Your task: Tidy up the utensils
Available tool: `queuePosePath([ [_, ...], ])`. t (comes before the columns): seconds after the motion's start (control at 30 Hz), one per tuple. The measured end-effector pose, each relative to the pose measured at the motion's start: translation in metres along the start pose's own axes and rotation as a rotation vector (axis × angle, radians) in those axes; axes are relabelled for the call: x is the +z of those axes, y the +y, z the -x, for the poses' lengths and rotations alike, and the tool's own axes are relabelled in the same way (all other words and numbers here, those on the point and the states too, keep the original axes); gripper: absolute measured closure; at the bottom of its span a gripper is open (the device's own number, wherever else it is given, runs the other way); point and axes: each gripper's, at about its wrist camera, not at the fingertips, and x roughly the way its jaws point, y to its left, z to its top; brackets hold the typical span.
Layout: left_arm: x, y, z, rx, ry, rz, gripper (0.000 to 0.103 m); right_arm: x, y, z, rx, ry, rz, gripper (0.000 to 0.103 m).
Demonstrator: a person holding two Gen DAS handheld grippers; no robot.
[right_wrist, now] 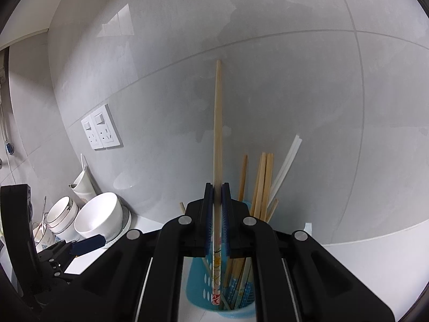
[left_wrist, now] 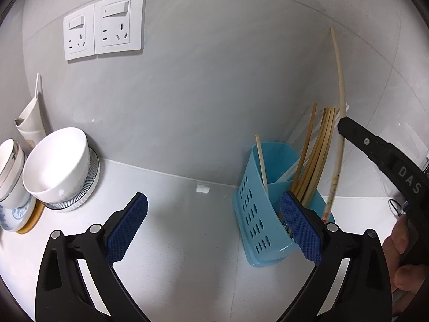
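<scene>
- Chopstick (right_wrist: 217, 123), pale wood with a printed pattern on its lower end: pinched upright in the right gripper (right_wrist: 217, 222), its patterned end down inside the blue holder (right_wrist: 199, 292).
- Right gripper: fingers pressed onto the chopstick from both sides, blue pads flat against it. In the left wrist view the same chopstick (left_wrist: 340, 123) rises well above the rest, with the black finger (left_wrist: 375, 145) of the right gripper coming in from the right.
- Blue holder (left_wrist: 257, 209): perforated plastic, standing on the white worktop (left_wrist: 187, 241) close to the grey tiled wall (left_wrist: 201, 94).
- Contents: a bundle of brown chopsticks (left_wrist: 320, 155) leaning to the right, one single chopstick (left_wrist: 261, 161) apart in the left part, and white chopsticks (right_wrist: 285, 165) slanting out at the back.
- Left gripper (left_wrist: 214, 228): fingers spread wide, nothing between them, hanging over the worktop; its right finger sits in front of the holder's near edge. Whether it touches, cannot tell.
- Left of the worktop: a white bowl (left_wrist: 57, 166) tilted on a ribbed plate (left_wrist: 88, 190), a second bowl (left_wrist: 10, 171) stacked on patterned dishes beside it, a white cup (left_wrist: 30, 123) against the wall behind.
- Wall: two white sockets (left_wrist: 103, 26) with switches, side by side above the bowls.
</scene>
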Motion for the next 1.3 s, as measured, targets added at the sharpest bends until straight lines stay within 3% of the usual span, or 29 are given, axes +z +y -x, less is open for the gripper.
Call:
queuePosePath([
  [0.43,-0.001,0.0,0.004,0.012,0.001,-0.003,0.006,-0.02,-0.002,-0.004,-0.057,0.148,0.058,0.092],
  [0.5,-0.001,-0.002,0.01,0.016,-0.005,-0.005,0.006,-0.018,-0.003,0.004,-0.073,0.156,0.058,0.077],
  [0.63,-0.003,-0.009,0.026,0.01,-0.011,-0.022,0.006,-0.013,-0.008,0.025,-0.093,0.167,0.058,0.058],
  [0.7,-0.006,-0.013,0.035,0.01,-0.012,-0.025,0.006,-0.013,-0.011,0.035,-0.102,0.186,0.057,0.041],
  [0.8,-0.011,-0.019,0.046,0.014,-0.007,-0.033,0.006,-0.016,-0.016,0.051,-0.116,0.213,0.056,0.029],
  [1.0,-0.023,-0.029,0.067,0.008,0.016,-0.039,0.006,-0.029,-0.02,0.083,-0.154,0.247,0.067,0.01],
  [1.3,-0.041,-0.036,0.08,-0.001,0.061,-0.034,0.006,-0.039,-0.021,0.11,-0.175,0.265,0.058,0.008],
])
